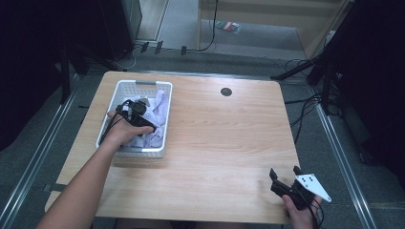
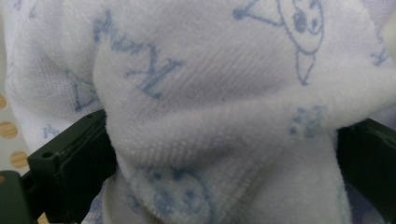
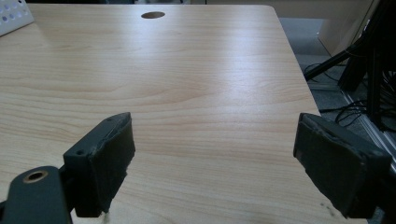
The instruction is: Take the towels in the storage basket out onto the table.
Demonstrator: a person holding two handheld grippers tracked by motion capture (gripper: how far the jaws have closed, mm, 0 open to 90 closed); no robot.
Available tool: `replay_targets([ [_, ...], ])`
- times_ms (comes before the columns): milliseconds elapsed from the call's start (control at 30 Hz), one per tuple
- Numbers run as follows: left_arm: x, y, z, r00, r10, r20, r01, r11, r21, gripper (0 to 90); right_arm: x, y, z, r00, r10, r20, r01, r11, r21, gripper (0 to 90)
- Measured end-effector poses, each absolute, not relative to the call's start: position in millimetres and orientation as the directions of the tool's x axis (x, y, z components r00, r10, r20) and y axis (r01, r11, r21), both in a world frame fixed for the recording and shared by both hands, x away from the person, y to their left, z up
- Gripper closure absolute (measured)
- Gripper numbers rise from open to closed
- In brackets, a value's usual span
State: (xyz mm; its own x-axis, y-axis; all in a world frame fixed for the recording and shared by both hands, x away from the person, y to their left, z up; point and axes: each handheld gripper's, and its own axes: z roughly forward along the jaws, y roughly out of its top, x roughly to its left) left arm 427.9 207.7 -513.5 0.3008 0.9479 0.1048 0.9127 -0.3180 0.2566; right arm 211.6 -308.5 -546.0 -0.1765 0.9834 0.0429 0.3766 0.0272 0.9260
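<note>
Work in hand: the left gripper (image 1: 143,119) reaches down into the white basket (image 1: 122,86) for the pale printed towel (image 1: 160,107).
Towel's place: bunched in the basket, at the tabletop's far left corner; its mass lies toward the basket's right wall and near end.
Left gripper: in its own view a thick fold of the towel (image 2: 224,116) fills the gap between the two black jaws, which stand wide on either side of it. Whether they press the cloth yet, I cannot tell.
Key relation: the towel lies straight ahead of and under the left gripper, touching it; the fold runs up and away between the jaws, so closing should pinch across it.
Right gripper (image 1: 286,181): wide open and empty, resting near the tabletop's near right corner, well apart from the basket.
Nearer hand: the left, plainly.
Likely next: close on the fold, then lift.
</note>
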Motion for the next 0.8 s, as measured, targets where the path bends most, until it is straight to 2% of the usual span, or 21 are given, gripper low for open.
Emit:
replay_targets([
  [100,427.5,208.3,-511.0,0.315,0.943,0.106,0.91,-0.332,0.249,4.8,211.5,-308.6,-546.0,-0.177,0.983,0.045,0.376,0.025,0.926,12.7],
  [133,426.7,208.3,-509.3,0.318,0.942,0.108,0.907,-0.335,0.255,9.7,211.6,-308.7,-546.1,-0.177,0.983,0.046,0.376,0.024,0.926,12.7],
  [167,425.5,209.8,-505.4,0.329,0.936,0.123,0.9,-0.351,0.258,24.7,211.7,-308.7,-546.0,-0.177,0.983,0.046,0.377,0.025,0.926,12.7],
  [267,424.2,213.9,-503.1,0.334,0.932,0.143,0.893,-0.361,0.269,39.1,211.4,-308.6,-546.0,-0.177,0.983,0.045,0.376,0.025,0.926,12.7],
  [300,424.2,213.9,-503.1,0.334,0.932,0.143,0.893,-0.361,0.269,42.9,211.5,-308.7,-546.0,-0.177,0.983,0.046,0.375,0.024,0.927,12.7],
  [333,424.2,215.2,-502.2,0.337,0.93,0.147,0.892,-0.365,0.266,42.9,211.5,-308.7,-546.0,-0.177,0.983,0.046,0.375,0.024,0.927,12.7],
  [367,424.1,215.8,-502.0,0.329,0.933,0.146,0.893,-0.358,0.272,48.7,211.3,-308.8,-546.0,-0.178,0.983,0.049,0.375,0.022,0.927,12.7],
  [467,423.9,215.7,-500.3,0.325,0.934,0.146,0.895,-0.354,0.271,53.6,211.1,-308.9,-546.0,-0.179,0.983,0.047,0.373,0.024,0.927,12.7],
  [567,423.1,222.9,-496.8,0.299,0.948,0.109,0.892,-0.319,0.32,56.5,211.0,-309.3,-546.0,-0.182,0.982,0.049,0.371,0.022,0.929,12.7],
  [800,421.6,230.6,-485.8,0.29,0.954,0.078,0.89,-0.299,0.345,57.6,211.1,-309.3,-546.0,-0.184,0.982,0.051,0.371,0.021,0.928,12.7],
])
